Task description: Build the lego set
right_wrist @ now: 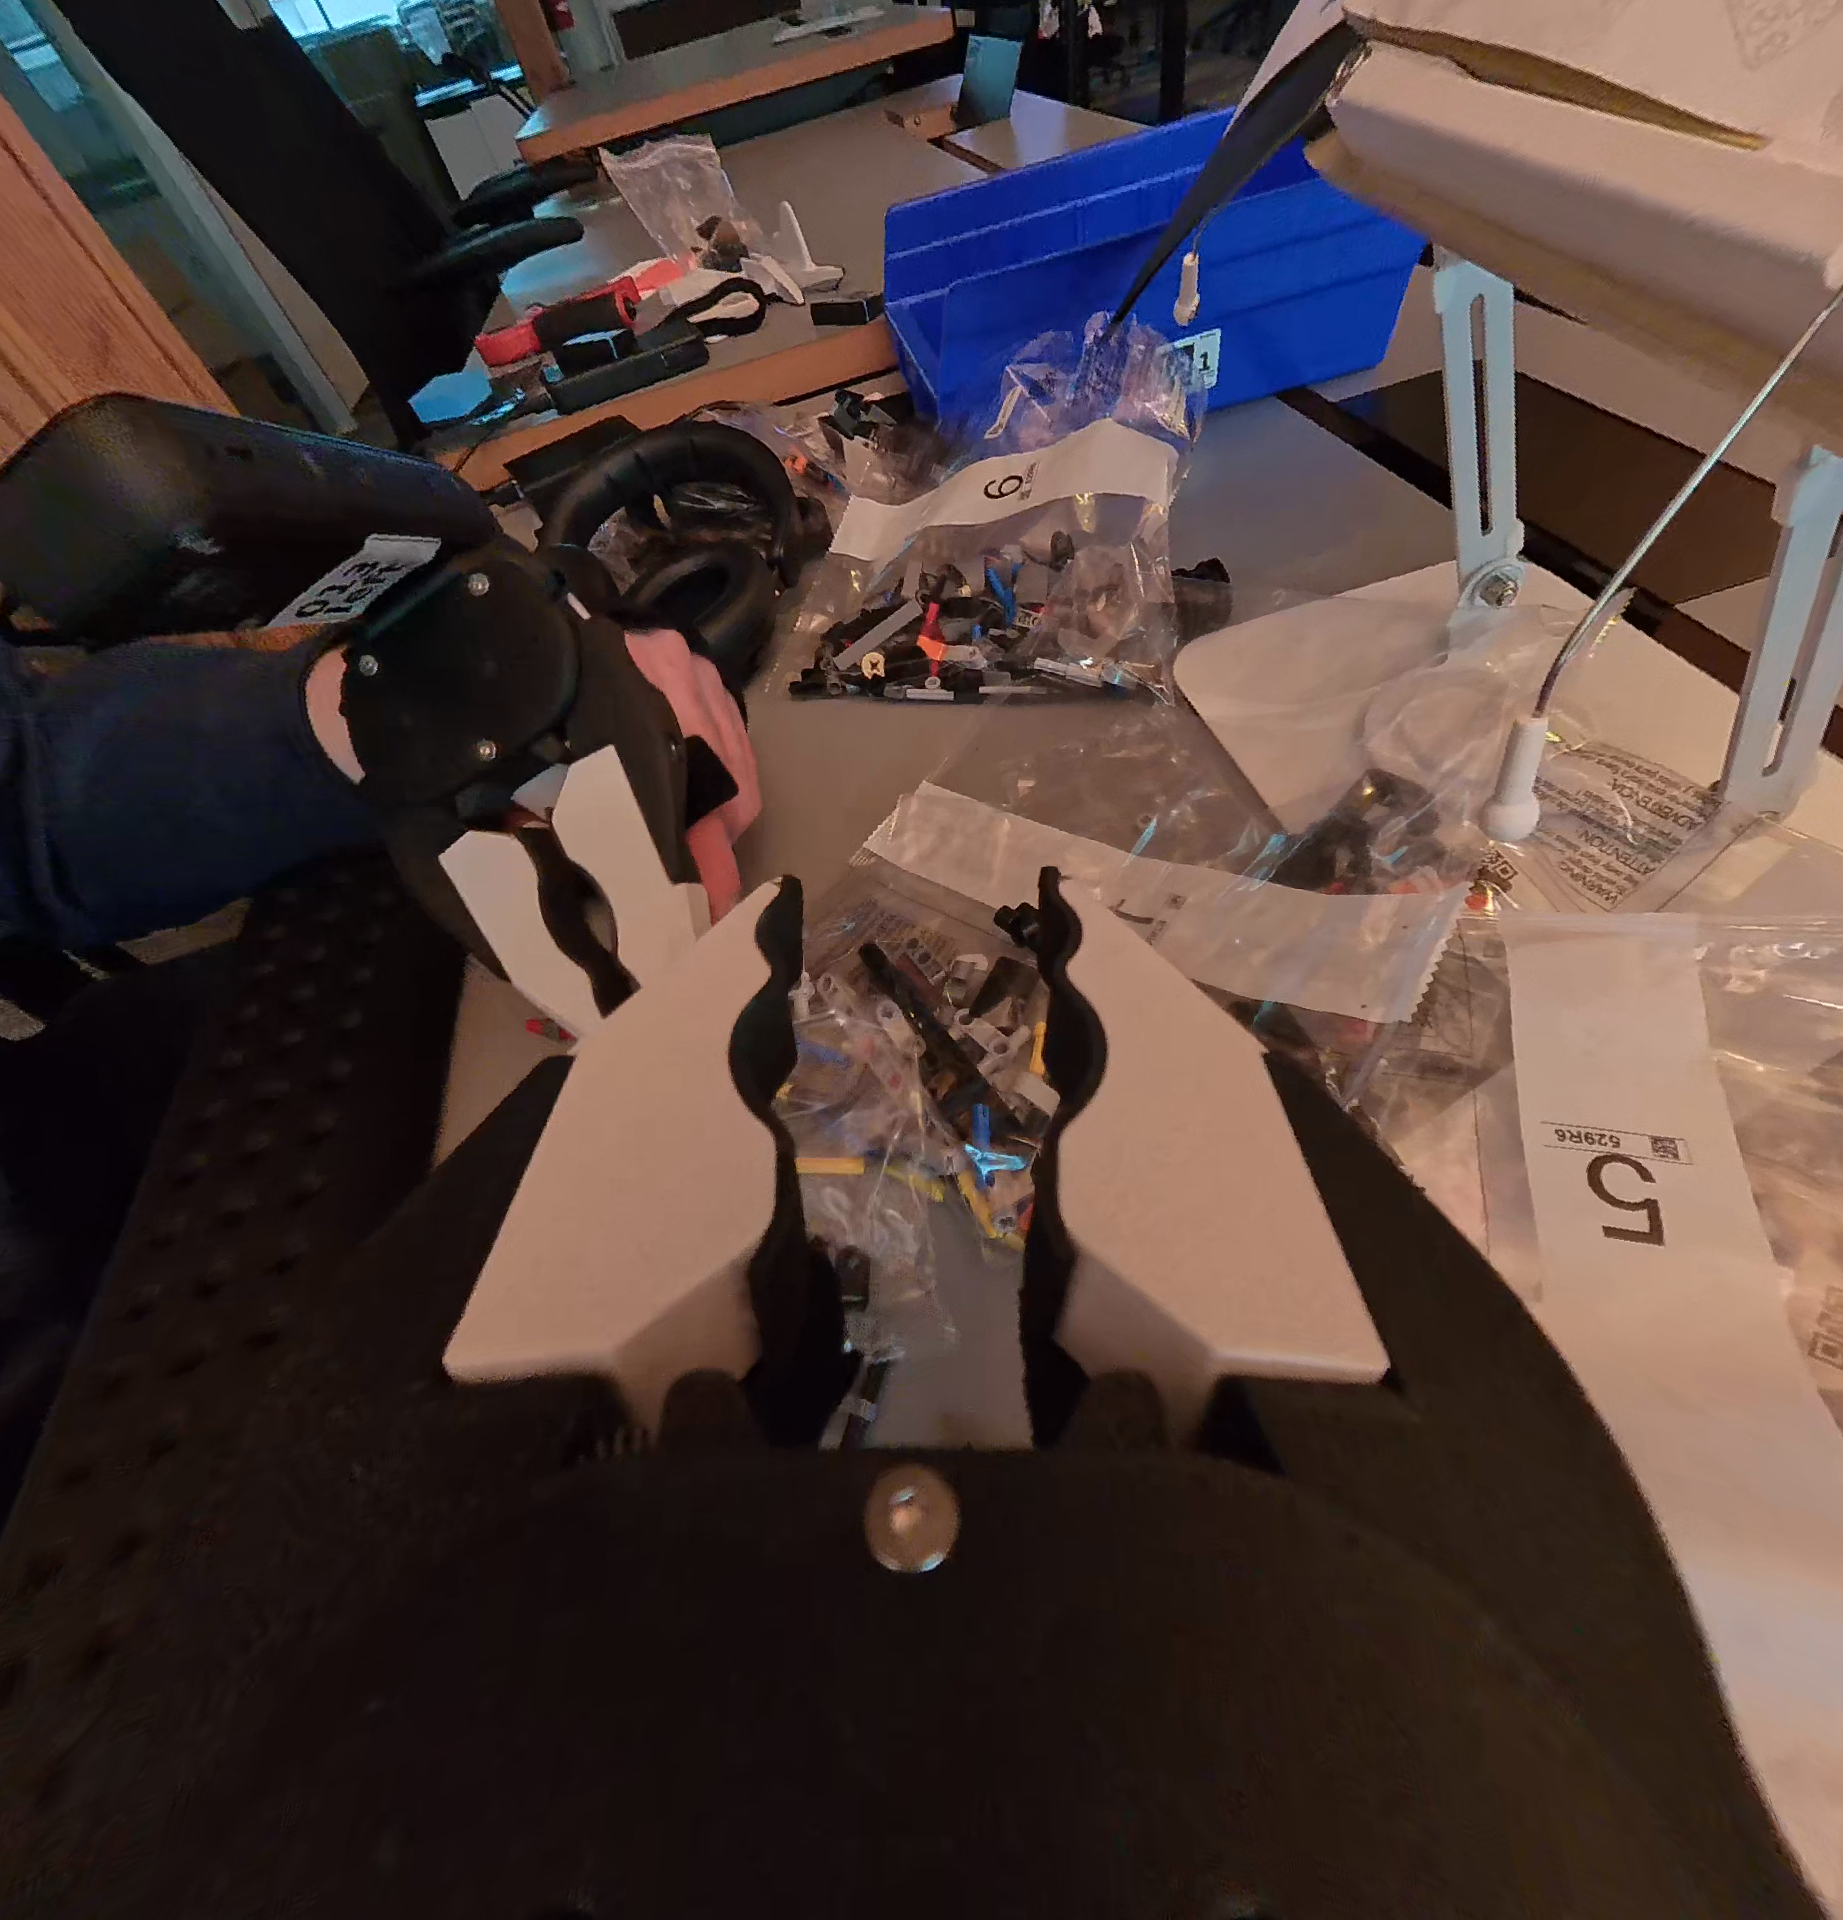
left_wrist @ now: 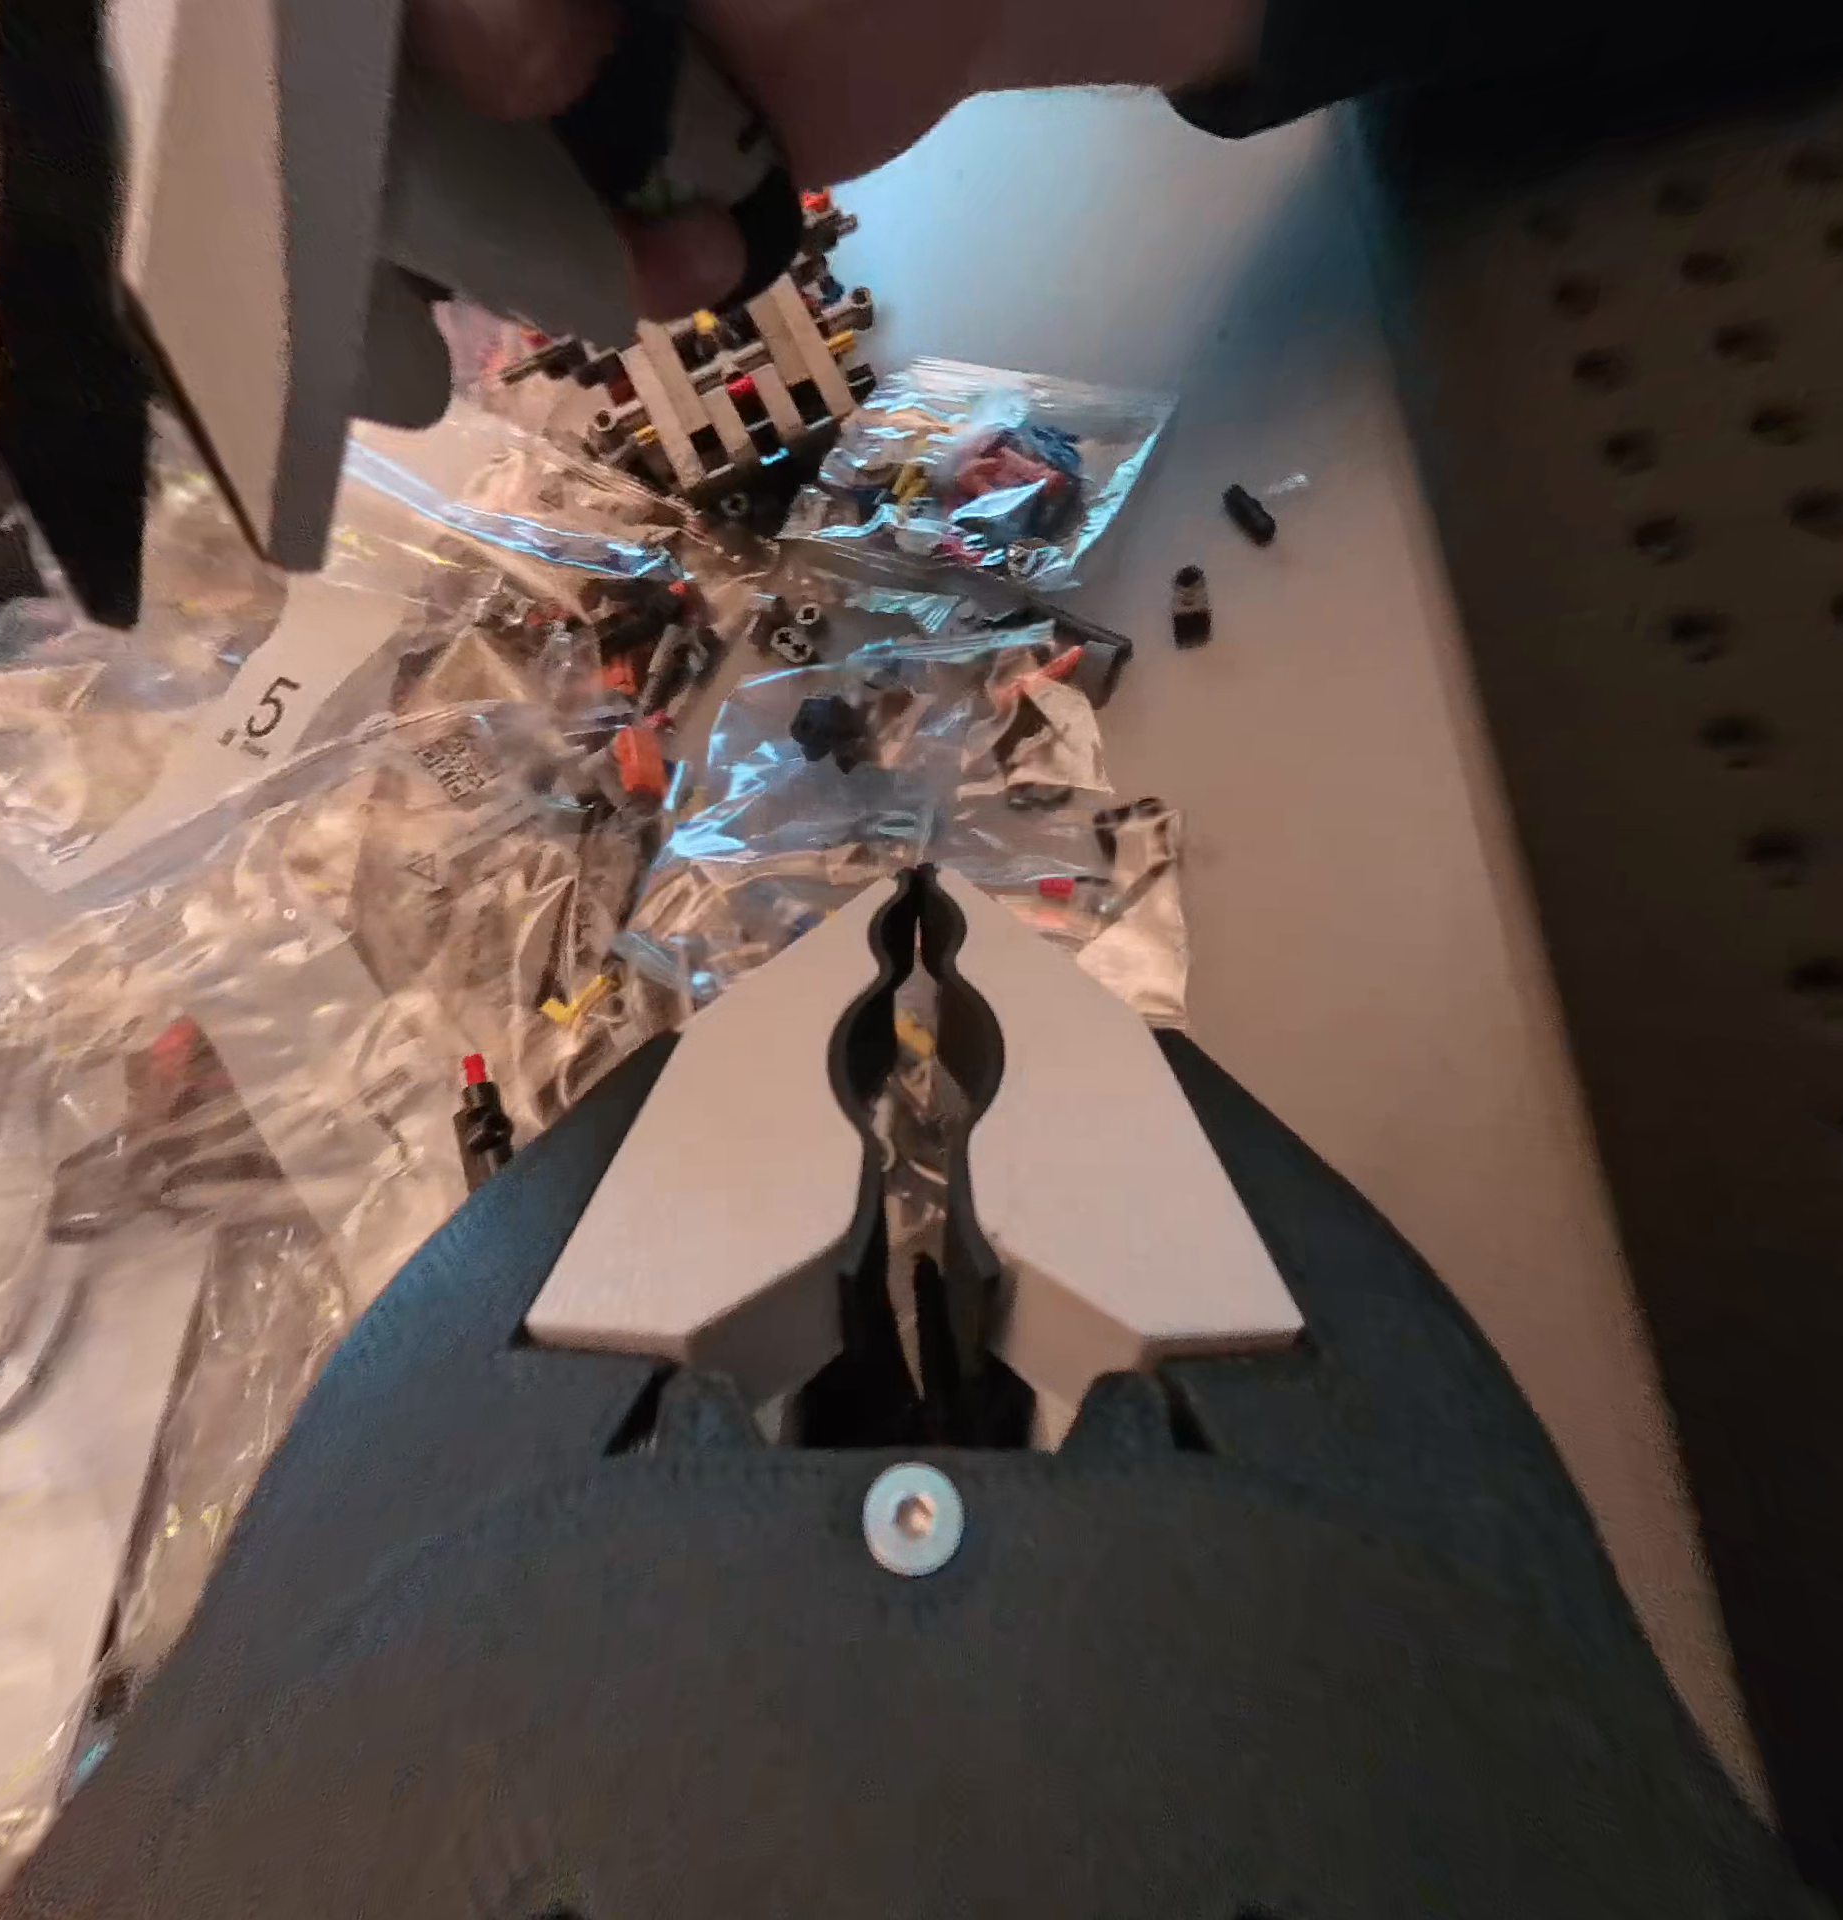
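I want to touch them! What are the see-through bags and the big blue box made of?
The see-through crinkly bags look like thin glossy plastic film: wrinkled, shiny glints, pieces visible inside. The big blue box looks like hard, smooth plastic, probably: even colour, stiff straight walls.

We see each black, rough-printed plastic gripper [left_wrist: 917, 883] [right_wrist: 917, 904] carrying two white wedge fingers [right_wrist: 647, 1143] with wavy black pads, one silver screw [right_wrist: 909, 1527], and a dark blue sleeve [right_wrist: 117, 769].
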Available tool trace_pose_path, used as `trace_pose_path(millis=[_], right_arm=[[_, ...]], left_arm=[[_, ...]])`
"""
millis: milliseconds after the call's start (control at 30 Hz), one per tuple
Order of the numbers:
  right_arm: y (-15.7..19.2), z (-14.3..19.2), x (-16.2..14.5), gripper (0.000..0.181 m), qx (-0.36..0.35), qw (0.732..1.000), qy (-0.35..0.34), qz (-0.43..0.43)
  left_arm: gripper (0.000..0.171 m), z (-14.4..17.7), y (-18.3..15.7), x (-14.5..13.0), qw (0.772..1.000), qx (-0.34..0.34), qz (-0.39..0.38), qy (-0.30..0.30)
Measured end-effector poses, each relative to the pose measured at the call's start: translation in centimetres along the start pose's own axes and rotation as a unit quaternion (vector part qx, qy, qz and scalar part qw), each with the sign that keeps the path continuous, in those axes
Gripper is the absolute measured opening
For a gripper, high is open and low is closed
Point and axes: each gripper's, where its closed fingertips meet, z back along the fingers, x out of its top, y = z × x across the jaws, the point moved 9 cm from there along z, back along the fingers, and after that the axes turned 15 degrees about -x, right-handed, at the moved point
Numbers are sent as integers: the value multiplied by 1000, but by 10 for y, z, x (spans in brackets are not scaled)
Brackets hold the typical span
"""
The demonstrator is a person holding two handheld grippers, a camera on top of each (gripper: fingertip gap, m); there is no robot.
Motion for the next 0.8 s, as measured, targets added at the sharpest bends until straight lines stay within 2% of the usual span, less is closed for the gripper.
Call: trace_pose_path(millis=[133, 233, 333, 467, 667, 800], right_arm=[[-1, 2, 0, 42, -1, 1000, 0, 3], [-1, 2, 0, 42, 3, 1000, -1, 2], [2, 2, 0, 42, 11, 1000, 3, 8], [5, 4, 1, 42, 25, 1000, -2, 18], [10, 14, 8, 49, 81, 996, -43, 18], [8, 13, 5, 55, 85, 996, -34, 12]], left_arm=[[0, 4, -9, 1, 999, -50, 3, -9], [0, 14, -6, 6, 999, -26, 2, -42], [0, 19, 1, 3, 999, 1, 11, -42], [0, 30, 13, 1, 993, 13, 71, -98], [0, 50, 33, -10, 955, 4, 198, -222], [0, 59, 38, -14, 929, -11, 236, -283]])
